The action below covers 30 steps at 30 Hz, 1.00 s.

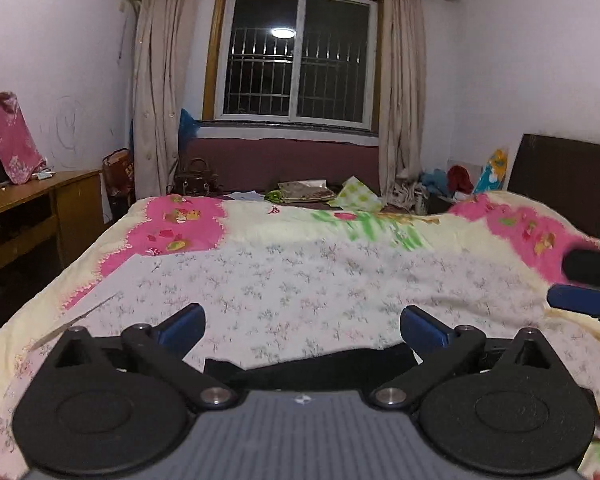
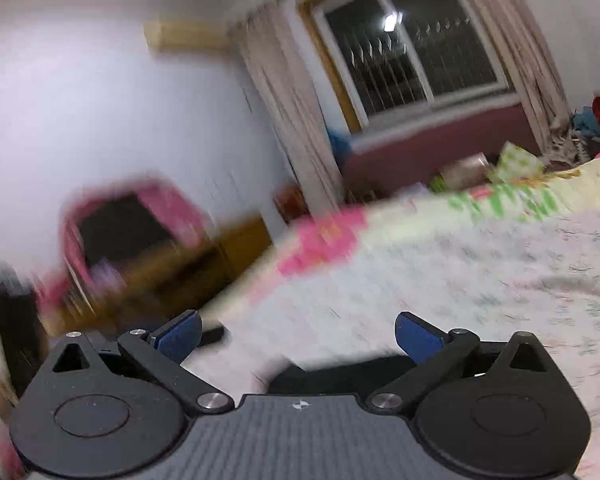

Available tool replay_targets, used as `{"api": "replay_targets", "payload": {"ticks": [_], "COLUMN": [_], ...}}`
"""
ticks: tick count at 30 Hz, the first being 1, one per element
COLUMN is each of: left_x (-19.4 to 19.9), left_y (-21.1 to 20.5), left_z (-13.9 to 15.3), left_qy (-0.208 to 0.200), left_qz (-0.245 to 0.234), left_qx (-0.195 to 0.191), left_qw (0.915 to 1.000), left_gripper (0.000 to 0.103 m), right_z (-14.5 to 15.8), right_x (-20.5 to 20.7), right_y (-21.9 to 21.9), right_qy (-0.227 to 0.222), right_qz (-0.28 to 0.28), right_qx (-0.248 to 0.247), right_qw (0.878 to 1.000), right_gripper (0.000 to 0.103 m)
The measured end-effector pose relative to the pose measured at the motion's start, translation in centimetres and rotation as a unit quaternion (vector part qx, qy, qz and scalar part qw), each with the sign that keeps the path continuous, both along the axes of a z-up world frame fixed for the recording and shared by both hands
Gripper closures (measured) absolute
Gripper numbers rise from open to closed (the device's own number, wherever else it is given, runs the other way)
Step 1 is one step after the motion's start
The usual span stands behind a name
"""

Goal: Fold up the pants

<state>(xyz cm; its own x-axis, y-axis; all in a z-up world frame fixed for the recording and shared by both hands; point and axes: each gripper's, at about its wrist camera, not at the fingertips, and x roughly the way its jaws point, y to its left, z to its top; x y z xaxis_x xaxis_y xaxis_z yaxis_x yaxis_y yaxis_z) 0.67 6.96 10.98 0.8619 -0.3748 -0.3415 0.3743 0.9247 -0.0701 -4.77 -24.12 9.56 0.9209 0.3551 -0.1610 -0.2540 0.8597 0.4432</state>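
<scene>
A floral-sheeted bed (image 1: pixel 300 280) fills a bedroom, one barred window (image 1: pixel 298 60) behind it between two curtains (image 1: pixel 158 80). The left gripper (image 1: pixel 302 324) and right gripper (image 2: pixel 298 330) both gape wide above the bed, holding nothing; dark pants (image 1: pixel 312 364) lie at its near edge.

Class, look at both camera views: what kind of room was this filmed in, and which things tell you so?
Most likely a home bedroom. A bed with a pink and cream floral quilt fills the view, with a dark wooden headboard at one end, and beige curtains frame a barred window.
</scene>
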Motion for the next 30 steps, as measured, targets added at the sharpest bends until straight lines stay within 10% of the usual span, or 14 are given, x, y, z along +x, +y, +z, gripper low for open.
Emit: {"api": "replay_targets", "payload": {"ticks": [6,16,21,30], "left_x": [-1.3,-2.3,-2.9,-4.2], "left_y": [-1.0,-1.6,-2.8,-2.9], "left_z": [-2.6,-5.6,-8.4,-8.7], "left_qy": [0.024,0.083,0.116,0.126], "left_qz": [-0.011,0.013,0.024,0.018], "left_qx": [0.036,0.049,0.117,0.114], "left_qw": [0.999,0.9952,0.9861,0.9852], "left_gripper": [0.0,0.0,0.0,0.0], "right_z": [-4.4,-6.0,-7.2,-8.7], "right_x": [0.3,-0.9,-1.4,-2.4], "right_y": [0.0,2.7,3.1,4.0], "right_qy": [0.09,0.128,0.154,0.183], "right_qz": [-0.015,-0.069,-0.082,-0.071], "right_qx": [-0.001,-0.153,-0.158,-0.167], "right_qw": [0.996,0.977,0.972,0.966], "right_gripper": [0.011,0.011,0.011,0.011]}}
